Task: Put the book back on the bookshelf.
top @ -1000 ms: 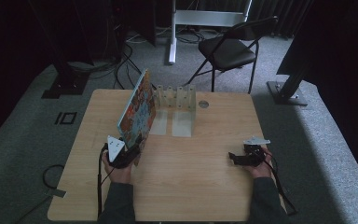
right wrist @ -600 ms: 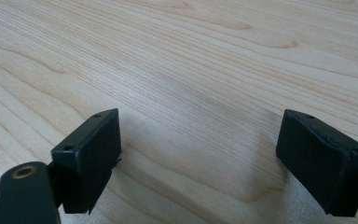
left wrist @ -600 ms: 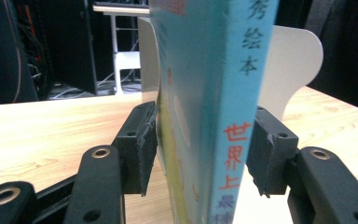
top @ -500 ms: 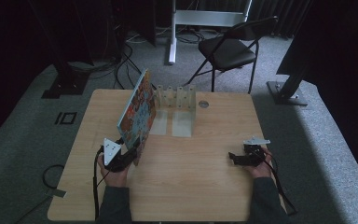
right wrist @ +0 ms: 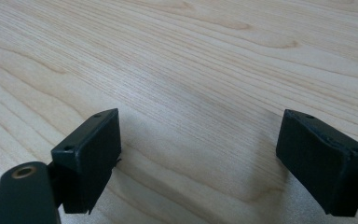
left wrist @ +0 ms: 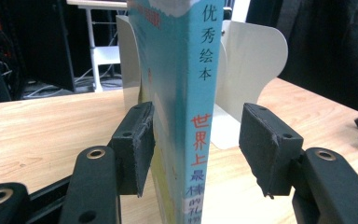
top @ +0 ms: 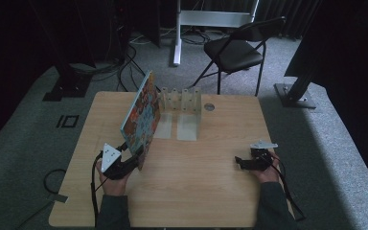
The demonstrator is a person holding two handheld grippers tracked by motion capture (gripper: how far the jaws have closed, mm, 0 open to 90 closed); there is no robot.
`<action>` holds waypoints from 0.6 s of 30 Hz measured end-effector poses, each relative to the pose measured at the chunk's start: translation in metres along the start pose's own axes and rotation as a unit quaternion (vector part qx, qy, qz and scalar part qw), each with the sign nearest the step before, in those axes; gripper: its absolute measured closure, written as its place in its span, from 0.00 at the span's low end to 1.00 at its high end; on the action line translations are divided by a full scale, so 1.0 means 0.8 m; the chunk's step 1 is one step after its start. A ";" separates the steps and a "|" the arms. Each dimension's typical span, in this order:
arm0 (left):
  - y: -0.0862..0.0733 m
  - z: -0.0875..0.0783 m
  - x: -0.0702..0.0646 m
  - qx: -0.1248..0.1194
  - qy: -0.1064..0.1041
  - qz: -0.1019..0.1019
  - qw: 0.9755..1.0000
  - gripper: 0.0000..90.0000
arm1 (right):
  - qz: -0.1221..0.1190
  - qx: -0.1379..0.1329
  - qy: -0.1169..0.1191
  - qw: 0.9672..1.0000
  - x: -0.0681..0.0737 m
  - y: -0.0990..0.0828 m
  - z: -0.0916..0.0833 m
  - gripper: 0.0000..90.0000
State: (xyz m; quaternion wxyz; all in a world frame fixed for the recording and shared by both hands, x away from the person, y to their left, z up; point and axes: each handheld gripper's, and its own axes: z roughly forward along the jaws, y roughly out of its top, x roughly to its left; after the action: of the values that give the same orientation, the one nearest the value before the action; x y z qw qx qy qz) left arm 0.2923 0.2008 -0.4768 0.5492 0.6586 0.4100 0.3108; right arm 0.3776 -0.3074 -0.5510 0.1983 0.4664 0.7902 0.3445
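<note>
A colourful picture book (top: 141, 112) stands on edge on the wooden table (top: 196, 191), its far end resting against a white metal book rack (top: 182, 100). In the left gripper view its light blue spine (left wrist: 200, 93) with Chinese characters rises between the jaws. My left gripper (top: 135, 157) (left wrist: 196, 149) straddles the book's near end and its jaws have just been opening. One pad (left wrist: 135, 144) sits close to the cover, and the other pad (left wrist: 268, 144) stands clear of the spine. My right gripper (top: 240, 162) (right wrist: 198, 158) rests open over bare wood at the right.
The white rack (left wrist: 251, 60) has several upright dividers and flat base plates toward the table's back centre. A small round hole (top: 209, 107) lies beside it. Behind the table stand a black folding chair (top: 235, 52) and a white stand (top: 211, 19); cables cross the carpet.
My left hand has drawn back a little toward the near-left of the table, along the book's lower end. The book stays standing against the rack. The right hand has kept still.
</note>
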 end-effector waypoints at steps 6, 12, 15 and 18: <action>0.000 -0.010 0.008 0.015 -0.013 0.001 1.000 0.50 | 0.000 0.000 0.000 1.000 0.000 0.000 0.000 0.15; 0.001 -0.020 0.012 0.036 -0.038 0.018 0.998 0.50 | 0.000 0.000 0.000 1.000 0.000 0.000 0.000 0.15; 0.000 -0.025 0.014 0.038 -0.046 0.021 0.998 0.50 | 0.000 0.000 0.000 1.000 0.000 0.000 0.000 0.15; -0.001 -0.031 0.016 0.042 -0.053 0.023 0.997 0.50 | 0.000 0.000 0.000 1.000 0.000 0.000 0.000 0.15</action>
State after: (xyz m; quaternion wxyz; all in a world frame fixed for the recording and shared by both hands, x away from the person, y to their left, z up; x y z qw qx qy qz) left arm 0.2764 0.2236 -0.4733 0.5348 0.7057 0.3777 0.2707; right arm 0.3776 -0.3073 -0.5510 0.1984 0.4664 0.7903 0.3444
